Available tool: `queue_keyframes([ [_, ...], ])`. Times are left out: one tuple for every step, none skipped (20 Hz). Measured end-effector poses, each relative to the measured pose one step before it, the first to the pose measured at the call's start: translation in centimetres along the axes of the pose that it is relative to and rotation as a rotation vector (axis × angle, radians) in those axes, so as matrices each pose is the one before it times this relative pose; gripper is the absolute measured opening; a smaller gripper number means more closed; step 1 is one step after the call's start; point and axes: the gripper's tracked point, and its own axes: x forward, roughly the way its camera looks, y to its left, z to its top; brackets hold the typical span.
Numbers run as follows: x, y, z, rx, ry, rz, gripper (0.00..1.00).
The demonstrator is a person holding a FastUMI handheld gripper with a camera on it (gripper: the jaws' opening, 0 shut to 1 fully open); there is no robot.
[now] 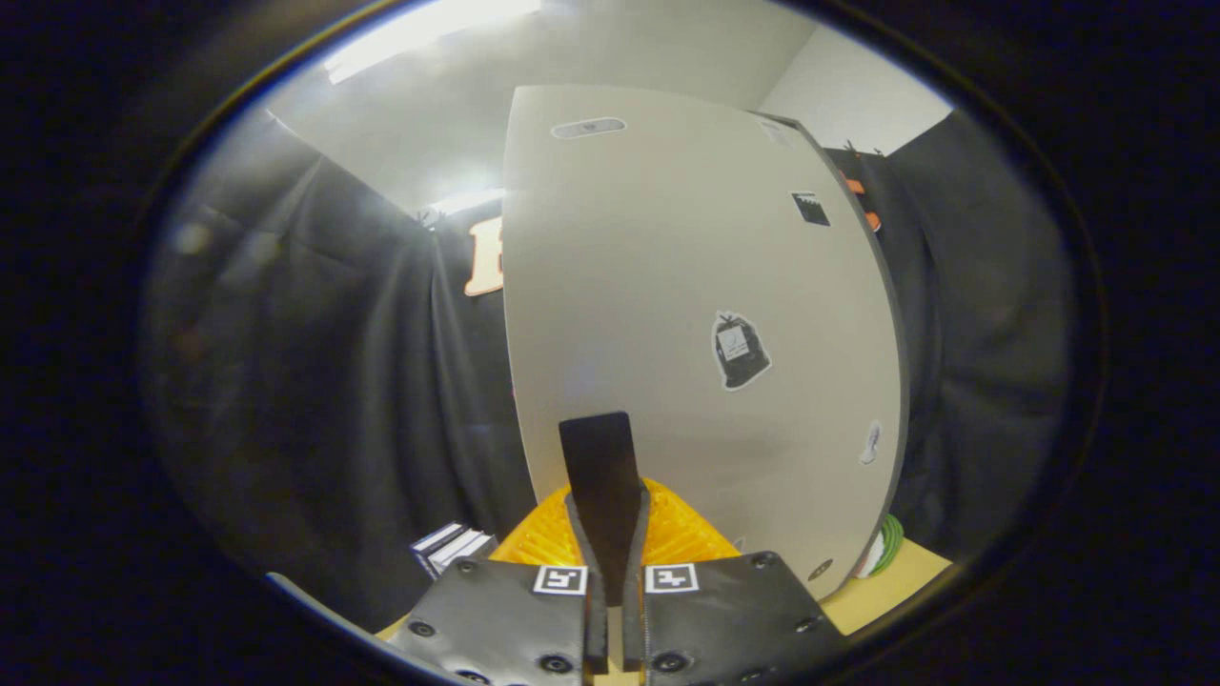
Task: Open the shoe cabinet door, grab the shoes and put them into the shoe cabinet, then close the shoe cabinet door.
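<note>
Claw (610, 448): fingers pressed together, holding nothing | Cabinet door (696, 314): pale panel just ahead of fingertips, apparently shut | Orange ribbed object (681, 534) beneath the fingers | Progress: unclear whether start or finish; shoes unseen.

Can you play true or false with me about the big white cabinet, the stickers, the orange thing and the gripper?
1. The gripper has its fingers closed together with nothing between them. True.
2. The shoe cabinet door is white. True.
3. The door has no stickers on it. False: it carries several, among them a dark bag-shaped sticker and a small black sticker.
4. An orange ribbed thing lies low down, just beyond the fingers and in front of the door. True.
5. A shoe is clamped in the gripper. False: the fingers hold nothing.
6. The cloth beside the cabinet is bright yellow. False: it is black.
</note>
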Motion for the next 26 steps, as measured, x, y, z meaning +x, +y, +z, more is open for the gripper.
queue_keyframes([
  [-0.431, -0.224, 0.125, -0.01085, -0.0021, -0.00732, 0.08],
  [-0.453, -0.264, 0.086, -0.00892, -0.003, -0.00625, 0.08],
  [-0.045, -0.079, 0.037, -0.00403, -0.00194, -0.00564, 0.08],
  [-0.065, -0.057, -0.027, -0.00395, -0.0027, -0.0059, 0.08],
  [-0.252, -0.15, 0.082, -0.00555, -0.00306, -0.0067, 0.08],
  [-0.596, -0.285, 0.108, -0.00587, -0.00102, -0.00646, 0.08],
  [-0.548, -0.243, 0.112, -0.00222, 0.00008, -0.00617, 0.08],
  [-0.611, -0.237, 0.134, 0.00081, -0.00036, -0.00582, 0.08],
  [-0.494, -0.273, 0.135, -0.00081, -0.00158, -0.00531, 0.08],
  [-0.335, -0.419, 0.065, -0.00415, -0.00114, -0.00453, 0.08],
  [-0.287, -0.244, 0.127, -0.00519, -0.00109, -0.00358, 0.08],
  [-0.207, -0.236, 0.133, -0.00261, 0.00055, -0.00256, 0.08],
  [-0.308, -0.331, 0.019, 0.00001, 0.00062, -0.0016, 0.08],
  [-0.279, -0.293, 0.045, 0.00032, 0.00034, -0.00048, 0.08],
  [-0.41, -0.174, -0.068, -0.00273, 0.00018, 0.00293, 0.08],
  [-0.304, -0.169, 0.045, -0.00471, 0.00044, 0.00453, 0.07],
  [-0.271, -0.307, 0.059, -0.00721, 0.00071, 0.00661, 0.07],
  [-0.371, -0.34, 0.064, -0.00595, -0.00102, 0.00725, 0.07],
  [-0.418, -0.319, 0.102, -0.00214, -0.00047, 0.00816, 0.07],
  [-0.437, -0.369, 0.135, 0.00005, -0.00081, 0.0079, 0.07],
  [-0.478, -0.406, 0.137, 0.0005, -0.00011, 0.00754, 0.07],
  [-0.589, -0.553, 0.037, -0.00025, 0.00047, 0.00666, 0.07],
  [-0.48, -0.642, 0.269, -0.00049, -0.00088, 0.00582, 0.07],
  [-0.428, -0.642, 0.105, 0.00097, -0.00122, 0.00478, 0.07],
  [-0.477, -0.606, 0.181, 0.00133, -0.00211, 0.00419, 0.07],
  [-0.572, -0.749, 0.175, -0.00112, -0.00223, 0.00367, 0.07],
])
